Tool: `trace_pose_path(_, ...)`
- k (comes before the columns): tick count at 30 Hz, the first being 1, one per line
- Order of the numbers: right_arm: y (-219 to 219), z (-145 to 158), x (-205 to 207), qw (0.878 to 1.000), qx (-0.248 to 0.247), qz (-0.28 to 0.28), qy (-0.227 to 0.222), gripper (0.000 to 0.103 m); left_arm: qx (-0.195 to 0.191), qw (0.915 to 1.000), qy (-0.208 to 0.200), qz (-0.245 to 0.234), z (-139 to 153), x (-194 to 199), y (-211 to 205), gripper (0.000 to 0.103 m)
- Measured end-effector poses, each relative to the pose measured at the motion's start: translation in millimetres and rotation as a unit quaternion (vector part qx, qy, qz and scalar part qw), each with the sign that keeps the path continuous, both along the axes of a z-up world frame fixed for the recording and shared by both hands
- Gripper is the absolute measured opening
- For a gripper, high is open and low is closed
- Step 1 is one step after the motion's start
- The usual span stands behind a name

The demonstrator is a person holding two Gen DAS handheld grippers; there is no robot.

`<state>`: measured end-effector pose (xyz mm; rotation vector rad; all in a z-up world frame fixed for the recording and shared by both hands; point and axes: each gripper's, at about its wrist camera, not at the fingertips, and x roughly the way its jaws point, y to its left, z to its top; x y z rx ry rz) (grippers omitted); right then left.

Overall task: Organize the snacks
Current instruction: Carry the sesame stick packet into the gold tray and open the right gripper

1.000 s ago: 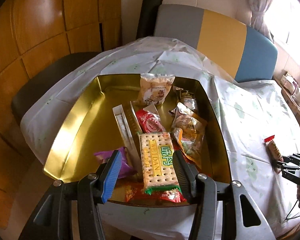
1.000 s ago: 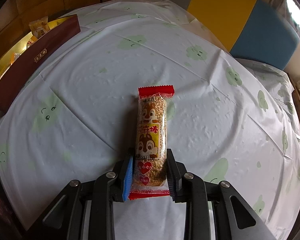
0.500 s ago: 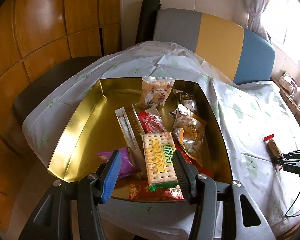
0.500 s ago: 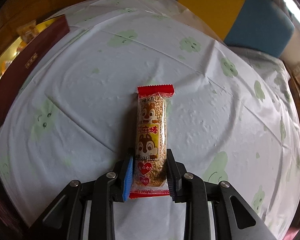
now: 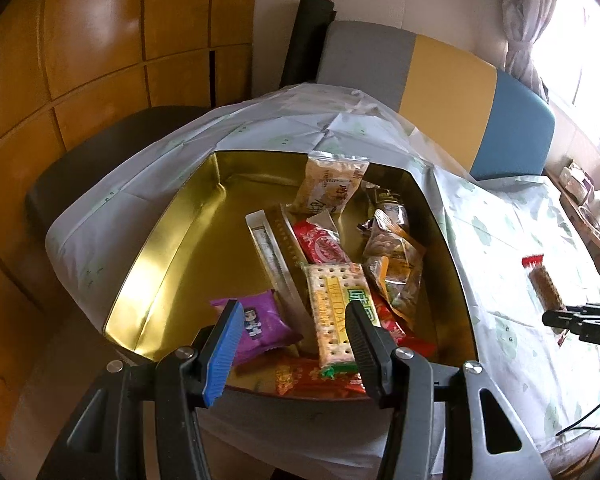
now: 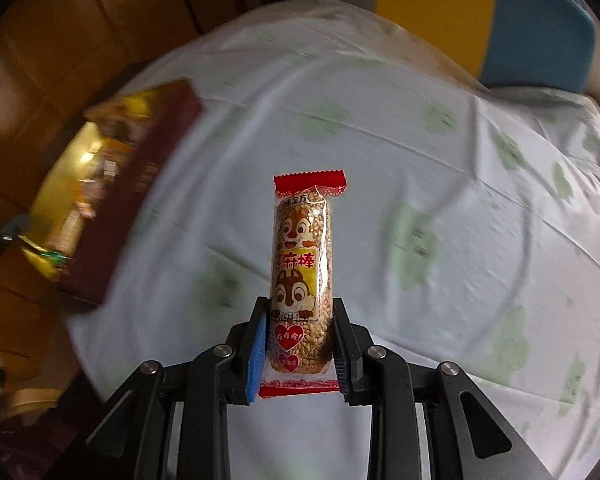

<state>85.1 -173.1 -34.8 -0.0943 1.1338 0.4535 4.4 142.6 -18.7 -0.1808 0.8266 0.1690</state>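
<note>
Beside the blurred gold tin (image 6: pixel 80 184): right gripper (image 6: pixel 300 312) clamps sesame bar (image 6: pixel 302 264), now lifted; left gripper (image 5: pixel 292 316) gapes, empty, cracker pack (image 5: pixel 336 312) partly hidden.

Left gripper (image 5: pixel 292 328): seen at the lower centre of the left wrist view, jaws spread wide apart, nothing between them. The blue-padded finger sits on the left side of the frame, the black finger on the right. Both point toward the upper part of the frame.

Right gripper (image 6: pixel 300 344): lower centre of the right wrist view, jaws closed against both sides of a sesame bar (image 6: pixel 303 276). It also appears at the right edge of the left wrist view.
</note>
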Motion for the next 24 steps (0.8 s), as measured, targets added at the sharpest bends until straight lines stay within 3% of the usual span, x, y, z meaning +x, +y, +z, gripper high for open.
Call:
trace_pose_path(10, 113, 57, -15, 0.991, 0.065, 0.102, -0.049, 0.029, -0.010, 0.9995, -0.010, 0.028, 2, -4, 24, 0.053)
trace_pose_path(14, 158, 63, -12, 0.987, 0.079, 0.133, -0.053, 0.029, -0.014, 0.9990, -0.011, 0.042, 1, -6, 35, 0.053)
trace_pose_path(19, 227, 38, 6, 0.985, 0.050, 0.163, -0.037, 0.029, -0.021, 0.9986, -0.001, 0.049, -7, -7, 43, 0.053)
trace_pose_path(24, 252, -2, 23, 0.988, -0.005, 0.156, -0.012, 0.035, -0.024, 0.9985, 0.002, 0.049, -10, -9, 47, 0.053)
